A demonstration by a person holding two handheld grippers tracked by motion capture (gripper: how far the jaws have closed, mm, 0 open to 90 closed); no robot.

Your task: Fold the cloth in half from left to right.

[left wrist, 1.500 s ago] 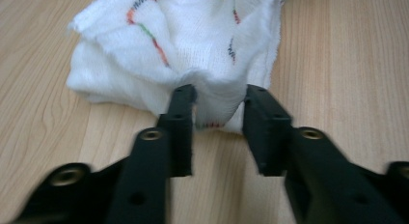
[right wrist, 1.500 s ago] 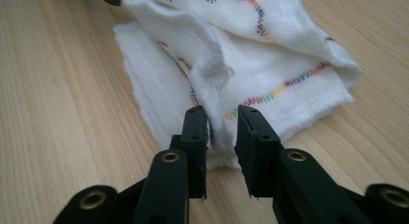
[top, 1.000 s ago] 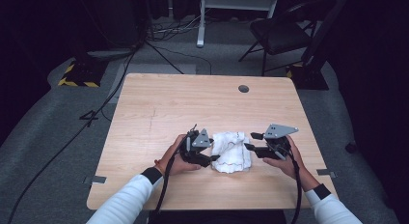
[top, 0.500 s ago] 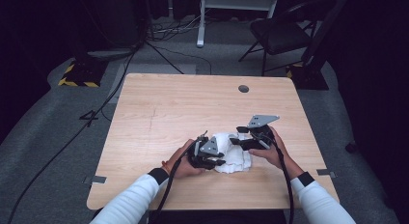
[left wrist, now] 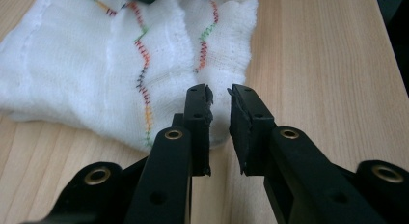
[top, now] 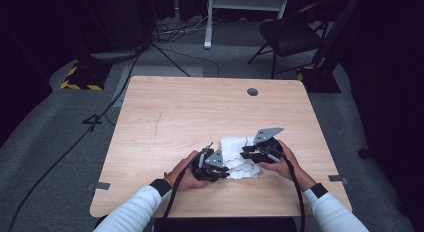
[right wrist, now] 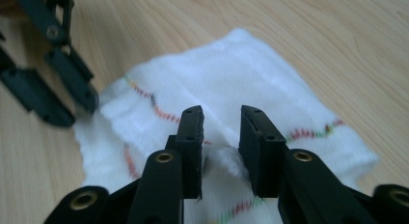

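Observation:
A crumpled white cloth (top: 239, 154) with coloured zigzag stitching lies near the table's front edge. My left gripper (top: 226, 167) meets its left edge. In the left gripper view the jaws (left wrist: 220, 96) have just been closing and stand narrow, with the cloth's hem (left wrist: 144, 64) between the pads. My right gripper (top: 248, 153) comes in from the cloth's right side. Its jaws (right wrist: 221, 115) have also just been closing, and a raised fold of cloth (right wrist: 224, 161) is bunched between them. The left gripper's jaws (right wrist: 58, 64) show beyond the cloth in the right gripper view.
The wooden table (top: 200, 107) has a round cable hole (top: 252, 92) at the back right. A chair (top: 290, 34) and a stand (top: 240, 7) are on the floor behind it. Cables (top: 100, 117) trail past the table's left side.
The right gripper moved left onto the cloth and the left gripper sank to its edge. Both pairs of jaws went from wide to narrow around the cloth.

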